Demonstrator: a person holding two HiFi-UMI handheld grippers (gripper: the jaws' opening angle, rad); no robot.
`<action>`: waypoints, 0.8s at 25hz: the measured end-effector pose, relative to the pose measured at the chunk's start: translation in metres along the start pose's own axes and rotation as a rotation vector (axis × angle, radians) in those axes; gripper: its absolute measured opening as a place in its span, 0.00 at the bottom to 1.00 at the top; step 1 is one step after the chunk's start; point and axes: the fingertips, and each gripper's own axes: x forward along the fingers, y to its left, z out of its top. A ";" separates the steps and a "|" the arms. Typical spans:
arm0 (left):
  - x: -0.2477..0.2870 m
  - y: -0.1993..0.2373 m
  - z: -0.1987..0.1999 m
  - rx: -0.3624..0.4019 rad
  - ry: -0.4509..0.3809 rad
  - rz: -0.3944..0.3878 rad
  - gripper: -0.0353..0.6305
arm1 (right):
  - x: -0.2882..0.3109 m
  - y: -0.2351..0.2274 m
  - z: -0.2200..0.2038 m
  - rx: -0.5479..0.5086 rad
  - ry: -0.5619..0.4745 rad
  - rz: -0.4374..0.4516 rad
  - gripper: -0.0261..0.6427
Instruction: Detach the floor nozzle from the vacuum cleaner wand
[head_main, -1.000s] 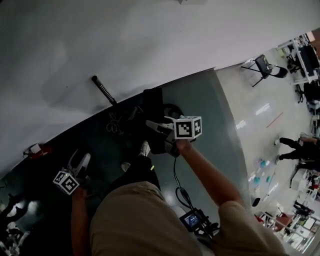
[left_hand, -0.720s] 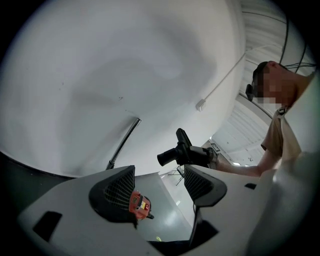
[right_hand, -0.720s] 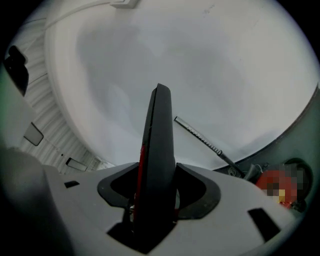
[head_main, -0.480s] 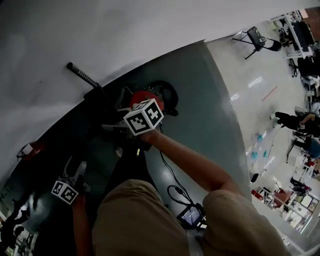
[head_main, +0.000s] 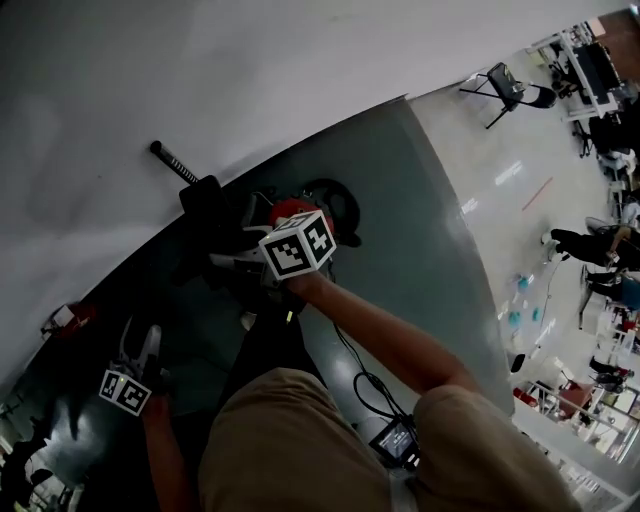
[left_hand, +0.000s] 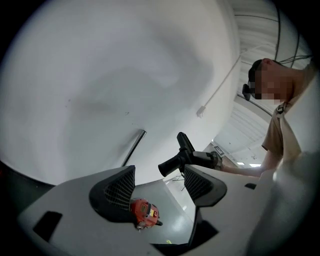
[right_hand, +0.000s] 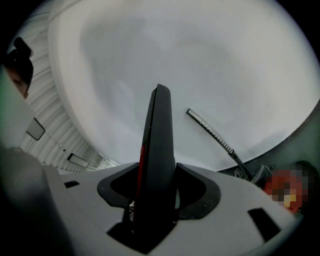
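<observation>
In the head view my right gripper (head_main: 230, 262) is shut on a flat black part, apparently the floor nozzle (head_main: 207, 205). The right gripper view shows that nozzle (right_hand: 157, 150) edge-on, with a red stripe, clamped between the jaws of the right gripper (right_hand: 159, 189). A thin wand (head_main: 174, 162) with a ribbed end leans by the white wall, and it shows as a separate wand (right_hand: 215, 136) behind the nozzle. The red vacuum body (head_main: 290, 210) lies on the floor. My left gripper (head_main: 140, 342) stands low at the left. In its own view the left gripper (left_hand: 157, 182) is open and holds nothing.
A dark grey floor mat (head_main: 400, 200) meets a curved white wall (head_main: 250, 70). A folding chair (head_main: 505, 85) and people (head_main: 590, 245) are far right. A cable and a small screen (head_main: 400, 440) hang at the person's waist. A small red object (head_main: 62, 318) lies far left.
My right gripper has swung left with the black nozzle, uncovering the red vacuum body. The left gripper has drifted slightly down and left in the head view.
</observation>
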 end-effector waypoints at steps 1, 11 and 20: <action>-0.001 0.000 0.003 0.026 -0.011 -0.011 0.52 | -0.002 0.001 0.000 -0.011 -0.011 -0.002 0.38; -0.035 0.021 0.040 0.089 -0.177 -0.076 0.51 | -0.056 0.038 0.005 0.041 -0.331 -0.051 0.38; -0.080 0.033 0.003 0.071 -0.226 -0.041 0.51 | -0.090 0.037 -0.037 0.164 -0.409 -0.125 0.38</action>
